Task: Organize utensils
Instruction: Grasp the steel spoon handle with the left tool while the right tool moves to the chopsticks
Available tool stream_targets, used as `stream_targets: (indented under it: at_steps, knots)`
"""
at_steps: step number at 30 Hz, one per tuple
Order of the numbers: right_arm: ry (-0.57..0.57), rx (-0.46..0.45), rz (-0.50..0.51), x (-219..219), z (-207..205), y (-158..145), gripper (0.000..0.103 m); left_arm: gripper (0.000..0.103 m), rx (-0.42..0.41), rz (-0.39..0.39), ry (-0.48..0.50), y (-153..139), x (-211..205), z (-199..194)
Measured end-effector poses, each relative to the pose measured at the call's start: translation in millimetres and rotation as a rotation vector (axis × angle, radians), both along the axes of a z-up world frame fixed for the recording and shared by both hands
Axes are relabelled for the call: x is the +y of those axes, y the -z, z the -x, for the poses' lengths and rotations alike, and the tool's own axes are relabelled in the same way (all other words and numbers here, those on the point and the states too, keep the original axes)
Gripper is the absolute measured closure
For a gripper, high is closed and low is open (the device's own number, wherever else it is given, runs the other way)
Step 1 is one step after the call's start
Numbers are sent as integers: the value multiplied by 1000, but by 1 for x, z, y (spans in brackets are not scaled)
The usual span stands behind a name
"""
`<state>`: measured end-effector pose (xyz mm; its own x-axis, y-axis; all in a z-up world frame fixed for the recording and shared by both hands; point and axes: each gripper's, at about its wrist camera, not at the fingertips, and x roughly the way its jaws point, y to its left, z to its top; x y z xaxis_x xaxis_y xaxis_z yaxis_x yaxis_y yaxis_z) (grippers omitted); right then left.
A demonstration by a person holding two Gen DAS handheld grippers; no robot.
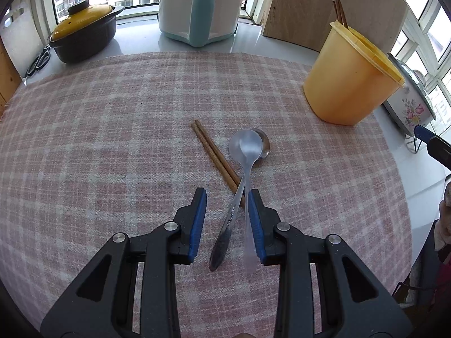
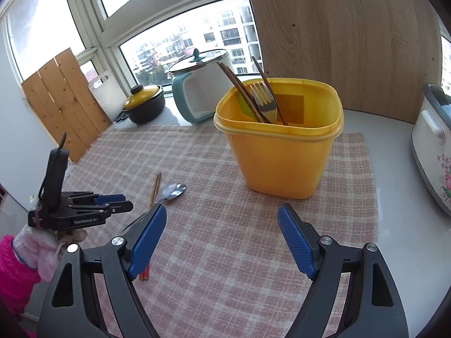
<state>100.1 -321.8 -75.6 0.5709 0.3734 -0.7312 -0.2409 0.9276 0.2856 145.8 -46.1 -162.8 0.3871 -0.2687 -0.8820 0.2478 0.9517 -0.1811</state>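
Two steel spoons point(image 1: 245, 152) lie overlapped on the pink plaid cloth point(image 1: 112, 140), crossing a pair of wooden chopsticks point(image 1: 214, 155). My left gripper point(image 1: 227, 194) is open, its jaws around the spoon handles, the right pad touching one handle. The yellow utensil tub point(image 2: 282, 152) stands at the back right and holds a fork point(image 2: 263, 98) and chopsticks point(image 2: 242, 93). My right gripper point(image 2: 222, 217) is open and empty, in front of the tub. The spoons point(image 2: 172, 191) and the left gripper point(image 2: 124, 201) show in the right wrist view.
A black pot with a yellow lid point(image 1: 81, 33), a white and teal cooker point(image 1: 200, 8), scissors point(image 1: 38, 62) and a wooden board point(image 1: 324, 8) stand behind the cloth. A floral slow cooker point(image 2: 434, 157) is at the right.
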Motion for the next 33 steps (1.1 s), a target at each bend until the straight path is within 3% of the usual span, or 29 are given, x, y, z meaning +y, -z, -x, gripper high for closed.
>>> stream_targets:
  at_steps: [11, 24, 29, 33]
  knots:
    - [-46, 140, -39, 24, 1, 27, 22, 74, 44, -30, 49, 25, 2, 4]
    - [-78, 159, -31, 41, 1, 30, 22, 80, 42, -84, 103, 34, -11, -3]
    - [-85, 171, -24, 45, -1, 33, 22, 91, 27, -121, 110, 35, -17, -7]
    - [-88, 186, -24, 48, -3, 36, 23, 93, 25, -109, 88, 34, -16, -8]
